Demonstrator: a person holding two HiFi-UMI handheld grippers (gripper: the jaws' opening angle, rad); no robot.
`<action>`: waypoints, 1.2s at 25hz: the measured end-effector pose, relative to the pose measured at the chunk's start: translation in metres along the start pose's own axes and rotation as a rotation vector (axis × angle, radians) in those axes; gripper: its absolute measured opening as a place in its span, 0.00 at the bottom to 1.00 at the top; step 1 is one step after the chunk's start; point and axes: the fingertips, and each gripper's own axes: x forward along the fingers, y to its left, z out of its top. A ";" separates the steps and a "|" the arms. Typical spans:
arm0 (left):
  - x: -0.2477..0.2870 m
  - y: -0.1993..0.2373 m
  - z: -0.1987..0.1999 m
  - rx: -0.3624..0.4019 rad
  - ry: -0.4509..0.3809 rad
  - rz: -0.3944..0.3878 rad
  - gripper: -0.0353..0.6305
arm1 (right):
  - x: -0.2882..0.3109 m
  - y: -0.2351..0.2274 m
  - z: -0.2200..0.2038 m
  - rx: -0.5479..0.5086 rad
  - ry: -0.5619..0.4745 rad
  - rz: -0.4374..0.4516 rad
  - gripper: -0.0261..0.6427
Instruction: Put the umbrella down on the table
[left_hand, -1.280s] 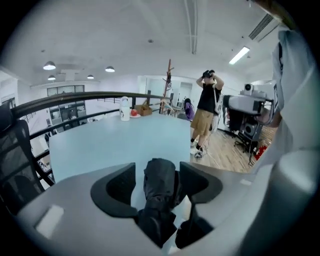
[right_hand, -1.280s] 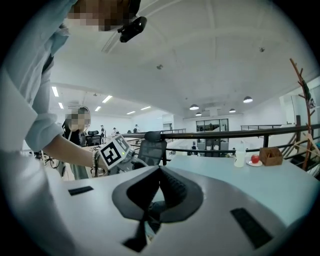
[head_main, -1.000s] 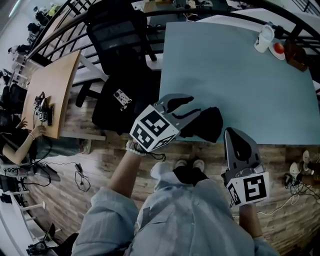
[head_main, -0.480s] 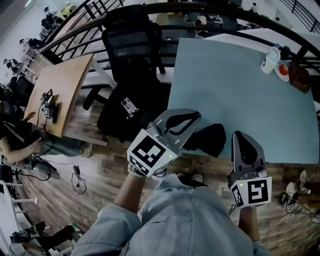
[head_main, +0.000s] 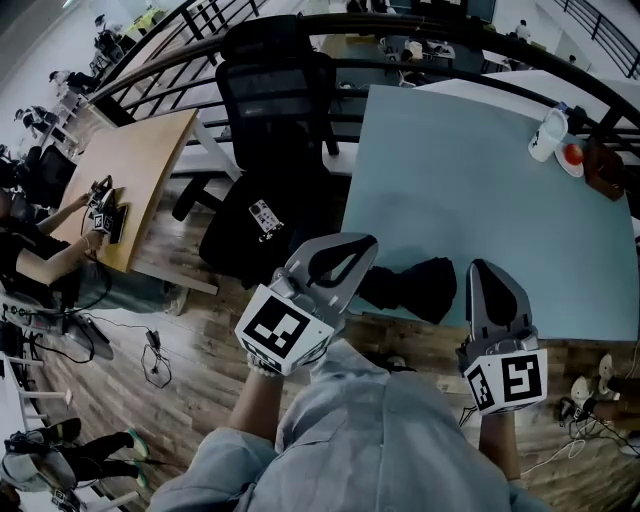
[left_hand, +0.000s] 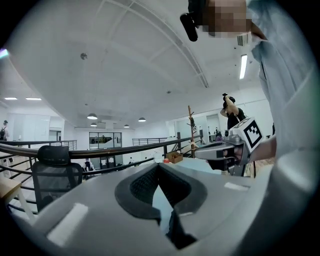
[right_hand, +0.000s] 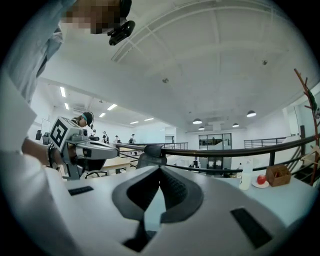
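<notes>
Umbrella (head_main: 414, 285) lay folded on the table (head_main: 470, 170), along the near edge by the near-left corner. Left gripper (head_main: 360, 246) was at that corner beside it, jaws closed, empty. Right gripper (head_main: 488, 270) was over the near edge, just right of it, jaws together, empty.

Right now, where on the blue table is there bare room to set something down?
Most of the table is bare: everything between the umbrella at the near edge and the far edge, across to the left side. Only the far right corner is crowded, with a bottle, a plate and a brown object.
</notes>
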 end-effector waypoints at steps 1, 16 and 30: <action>-0.001 -0.001 0.002 -0.009 0.003 0.005 0.06 | 0.001 0.001 0.001 -0.003 -0.001 0.006 0.04; 0.003 -0.018 -0.003 -0.064 -0.009 -0.075 0.06 | 0.002 0.010 -0.002 -0.024 0.018 0.011 0.04; 0.000 -0.017 -0.010 -0.088 -0.026 -0.079 0.06 | 0.007 0.014 -0.003 -0.032 0.029 0.015 0.04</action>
